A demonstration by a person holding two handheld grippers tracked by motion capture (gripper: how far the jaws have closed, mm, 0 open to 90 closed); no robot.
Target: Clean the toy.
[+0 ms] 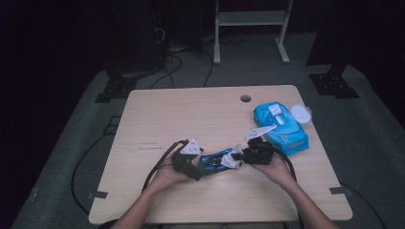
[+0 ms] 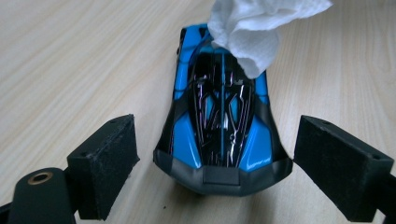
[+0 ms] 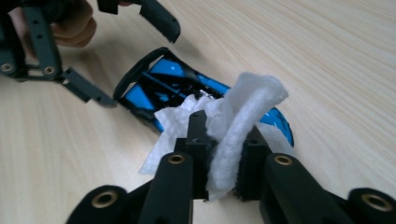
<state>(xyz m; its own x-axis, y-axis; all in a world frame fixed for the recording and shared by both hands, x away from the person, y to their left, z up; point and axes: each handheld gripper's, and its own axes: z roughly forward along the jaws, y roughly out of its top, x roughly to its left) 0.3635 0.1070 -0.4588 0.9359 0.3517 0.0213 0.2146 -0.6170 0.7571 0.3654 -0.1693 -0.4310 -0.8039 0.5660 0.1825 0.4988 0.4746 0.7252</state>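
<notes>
A blue and black toy car [image 1: 215,161] lies on the wooden table [image 1: 191,114] near its front edge. In the left gripper view the car [image 2: 222,116] points away, its near end between the spread pads of my left gripper [image 2: 222,154], which is open and clear of it on both sides. My right gripper [image 3: 224,135] is shut on a folded white wipe [image 3: 252,93], whose loose end rests on the far part of the car [image 3: 159,84]. From above, the left gripper [image 1: 199,167] and right gripper [image 1: 240,156] face each other across the car.
A blue pack of wet wipes [image 1: 282,126] with its white lid [image 1: 301,113] flipped open lies right of the grippers. A cable hole [image 1: 245,98] sits near the table's far edge. Cables trail off the front left edge.
</notes>
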